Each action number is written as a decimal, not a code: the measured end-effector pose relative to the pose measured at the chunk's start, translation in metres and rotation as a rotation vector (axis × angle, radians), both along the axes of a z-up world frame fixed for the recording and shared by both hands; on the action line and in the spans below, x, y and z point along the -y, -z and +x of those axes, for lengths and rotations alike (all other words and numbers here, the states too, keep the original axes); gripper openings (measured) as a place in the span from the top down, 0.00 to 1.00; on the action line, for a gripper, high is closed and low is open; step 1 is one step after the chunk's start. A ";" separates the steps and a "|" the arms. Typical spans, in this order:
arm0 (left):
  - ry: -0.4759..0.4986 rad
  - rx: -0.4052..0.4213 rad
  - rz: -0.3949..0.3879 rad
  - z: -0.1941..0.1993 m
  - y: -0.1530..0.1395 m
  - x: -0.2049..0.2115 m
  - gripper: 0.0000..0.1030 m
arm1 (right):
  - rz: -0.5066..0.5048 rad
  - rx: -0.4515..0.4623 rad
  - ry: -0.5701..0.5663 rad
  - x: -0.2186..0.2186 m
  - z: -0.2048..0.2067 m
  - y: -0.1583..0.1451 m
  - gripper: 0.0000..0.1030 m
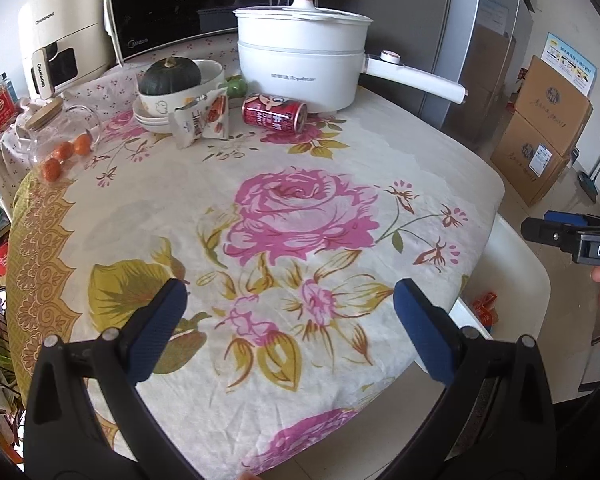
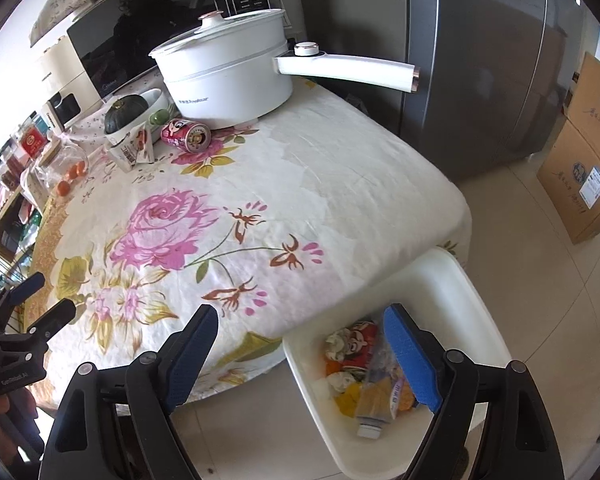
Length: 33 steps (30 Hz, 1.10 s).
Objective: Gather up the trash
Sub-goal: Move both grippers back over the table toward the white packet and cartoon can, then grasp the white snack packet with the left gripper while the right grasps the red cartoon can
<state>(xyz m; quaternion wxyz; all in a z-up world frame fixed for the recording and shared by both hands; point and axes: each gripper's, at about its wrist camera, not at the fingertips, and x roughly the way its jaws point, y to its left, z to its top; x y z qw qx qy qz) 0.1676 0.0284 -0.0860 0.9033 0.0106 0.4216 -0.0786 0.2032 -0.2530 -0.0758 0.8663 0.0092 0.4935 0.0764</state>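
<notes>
Left wrist view: we are hovering both claws, left gripper (image 1: 290, 300) and right gripper (image 2: 300, 328), released; can (image 1: 274, 114) is lying at twelve o'clock, light, slippery, dentable, so we are planning a mid-body grip.

Two wrist fisheyes looking across one floral-clothed table from its near edge.

The left view sits low over the table (image 1: 300, 208), facing the white pot (image 1: 300, 68) and microwave (image 1: 188, 0). The right view is higher, over the corner, looking down into the white bin (image 2: 452, 280). Both share the cloth, pot, red can (image 1: 274, 114) and fridge (image 1: 480, 40).
</notes>
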 end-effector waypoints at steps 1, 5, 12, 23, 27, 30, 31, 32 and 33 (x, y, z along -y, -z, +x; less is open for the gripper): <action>-0.006 0.002 -0.003 0.001 0.000 -0.004 0.01 | 0.006 -0.001 -0.001 -0.004 0.002 0.001 0.15; -0.031 0.006 -0.020 0.009 0.002 -0.024 0.01 | 0.011 0.012 -0.016 -0.024 0.010 0.003 0.15; -0.061 0.023 0.020 0.038 0.010 -0.067 0.01 | -0.020 0.073 -0.079 -0.063 0.042 0.004 0.15; -0.034 0.082 -0.099 0.123 0.024 -0.119 0.01 | 0.059 0.124 -0.221 -0.127 0.128 0.026 0.15; 0.003 0.094 -0.124 0.158 0.036 -0.122 0.10 | 0.086 0.151 -0.223 -0.143 0.162 0.043 0.15; 0.014 0.100 -0.150 0.182 0.046 -0.125 0.17 | 0.109 0.145 -0.213 -0.150 0.187 0.056 0.16; 0.015 0.101 -0.158 0.189 0.048 -0.126 0.19 | 0.124 0.140 -0.211 -0.151 0.195 0.060 0.17; 0.017 0.102 -0.166 0.196 0.051 -0.126 0.19 | 0.135 0.136 -0.208 -0.153 0.202 0.064 0.20; 0.018 0.103 -0.173 0.202 0.054 -0.126 0.21 | 0.141 0.135 -0.205 -0.154 0.209 0.068 0.21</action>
